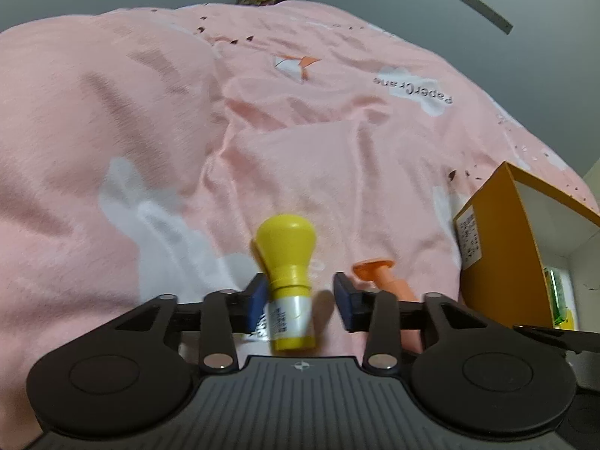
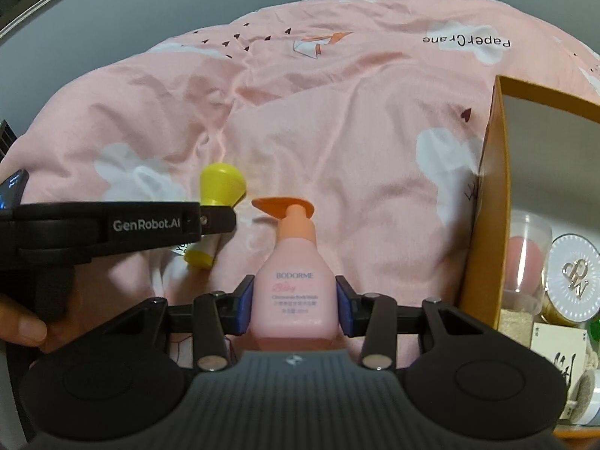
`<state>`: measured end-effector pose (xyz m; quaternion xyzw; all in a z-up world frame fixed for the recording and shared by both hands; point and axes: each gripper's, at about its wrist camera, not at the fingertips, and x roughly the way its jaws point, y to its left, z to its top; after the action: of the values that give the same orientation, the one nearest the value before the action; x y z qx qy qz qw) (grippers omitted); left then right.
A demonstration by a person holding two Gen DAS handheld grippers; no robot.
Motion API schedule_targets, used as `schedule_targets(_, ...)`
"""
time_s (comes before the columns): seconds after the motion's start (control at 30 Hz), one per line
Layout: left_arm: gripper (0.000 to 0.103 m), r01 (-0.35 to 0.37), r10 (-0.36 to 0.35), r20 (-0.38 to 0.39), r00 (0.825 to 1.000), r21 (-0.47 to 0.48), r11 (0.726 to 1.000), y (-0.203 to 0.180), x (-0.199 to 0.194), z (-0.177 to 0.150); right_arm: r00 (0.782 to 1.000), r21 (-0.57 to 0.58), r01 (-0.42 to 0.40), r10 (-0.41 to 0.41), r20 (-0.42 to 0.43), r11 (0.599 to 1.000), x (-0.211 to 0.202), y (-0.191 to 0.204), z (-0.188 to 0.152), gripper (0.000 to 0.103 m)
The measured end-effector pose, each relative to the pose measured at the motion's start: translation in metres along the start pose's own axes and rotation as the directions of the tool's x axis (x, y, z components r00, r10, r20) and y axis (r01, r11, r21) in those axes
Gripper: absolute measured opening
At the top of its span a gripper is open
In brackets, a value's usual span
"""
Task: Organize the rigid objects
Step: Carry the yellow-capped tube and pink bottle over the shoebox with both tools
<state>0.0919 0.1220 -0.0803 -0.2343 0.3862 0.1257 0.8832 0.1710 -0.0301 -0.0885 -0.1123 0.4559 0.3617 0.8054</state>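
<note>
On the pink quilted bed cover [image 1: 157,120], two small toiletry containers sit close together beside an open orange cardboard box [image 1: 495,247] that already holds jars and a compact.

The left hand-held gripper [image 1: 300,300] is open: its blue pads [image 1: 257,300] stand apart, with the yellow bulb-capped plastic bottle [image 1: 288,270] between them. The bottle leans against the left pad, while the right pad is clear of it, so nothing is clamped.

The right hand-held gripper [image 2: 294,307] is closed on the pink pump bottle with an orange dispenser head [image 2: 290,292], both pads pressing the flat sides of its lower body.

Both bottles look light, stiff and smooth-skinned, so they should hold their shape under a squeeze but could slide if pinched near a taper. The yellow one is best taken on its straight labelled barrel, below the bulbous cap, where the walls run parallel. The pink one is best held across the broad shoulders, as it is now; its pump neck is thin and would swivel in a grip. The soft bedding gives no firm footing, so either bottle may tip when set down.
</note>
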Motion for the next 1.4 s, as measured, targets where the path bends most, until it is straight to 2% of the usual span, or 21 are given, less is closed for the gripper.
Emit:
schedule_targets(0.23, 0.055, -0.040, 0.040, 0.024, 0.999, -0.015, 0.999, 0.001, 0.020, 0.007, 1.000, -0.007, 0.012, -0.012, 0.004, 1.000, 0.017, -0.002, 0.008, 0.044)
schedule_targets(0.3, 0.046, -0.050, 0.050, 0.029, 0.998, -0.015, 0.999, 0.002, 0.025, 0.008, 1.000, -0.018, 0.011, -0.011, -0.002, 1.000, 0.023, -0.002, 0.008, 0.044)
schedule_targets(0.37, 0.040, -0.058, 0.059, 0.029, 0.998, -0.013, 0.998, 0.002, 0.028, 0.009, 1.000, -0.023, 0.009, -0.009, -0.007, 1.000, 0.028, -0.003, 0.008, 0.044)
schedule_targets(0.6, 0.039, -0.050, 0.049, 0.054, 0.997, 0.018, 0.999, -0.002, 0.019, 0.007, 1.000, -0.035, 0.010, -0.011, -0.016, 0.999, 0.032, -0.003, 0.008, 0.044)
schedule_targets(0.73, 0.038, -0.027, 0.022, 0.088, 0.996, 0.056, 0.998, -0.011, 0.003, 0.007, 1.000, -0.016, 0.011, -0.011, 0.006, 1.000, 0.020, -0.004, 0.008, 0.043)
schedule_targets(1.0, 0.037, 0.031, -0.040, 0.141, 0.989, 0.063, 0.998, -0.029, -0.032, 0.015, 0.989, -0.026, 0.045, -0.041, 0.139, 0.999, -0.034, 0.000, 0.016, 0.043)
schedule_targets(1.4, 0.037, 0.217, -0.228, 0.129, 0.965, 0.099, 0.971, -0.086, -0.061, 0.025, 0.974, 0.029, 0.073, -0.077, 0.213, 0.997, -0.106, -0.032, 0.017, 0.043)
